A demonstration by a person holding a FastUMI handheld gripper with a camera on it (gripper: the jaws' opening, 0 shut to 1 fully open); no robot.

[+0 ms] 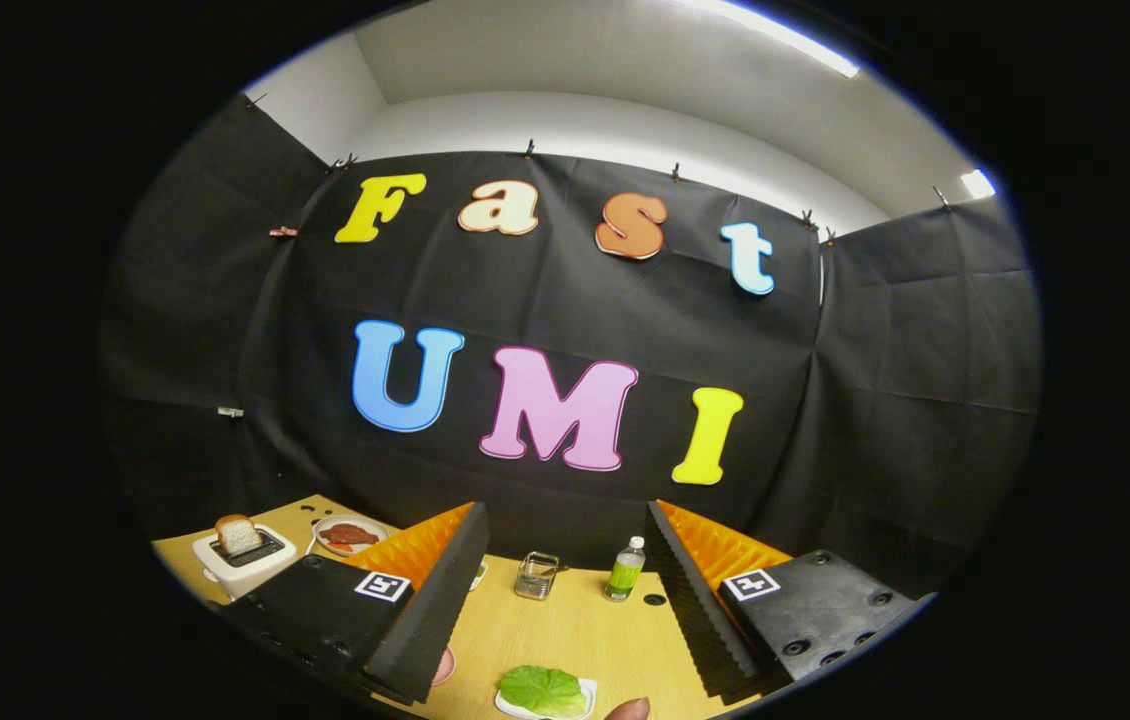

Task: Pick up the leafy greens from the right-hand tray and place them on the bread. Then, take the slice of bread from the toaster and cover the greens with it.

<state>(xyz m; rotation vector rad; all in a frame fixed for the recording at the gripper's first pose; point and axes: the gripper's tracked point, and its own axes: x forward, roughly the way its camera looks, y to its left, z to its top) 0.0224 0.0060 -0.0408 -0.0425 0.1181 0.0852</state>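
My gripper (560, 610) is open, its two fingers spread wide above the wooden table (565, 630) with nothing between them. The leafy greens (542, 689) lie flat on a white tray (585, 690) between the fingers, low and close to me. A white toaster (243, 560) stands beyond the left finger, with a slice of bread (238, 534) sticking up out of its slot. Behind the toaster a white plate (350, 535) carries reddish-brown food; I cannot tell what it is.
A small glass jar (536, 575) and a green bottle with a white cap (625, 570) stand at the table's back edge, ahead between the fingers. A pink dish (444, 665) peeks out beside the left finger. A fingertip (628, 709) shows by the tray.
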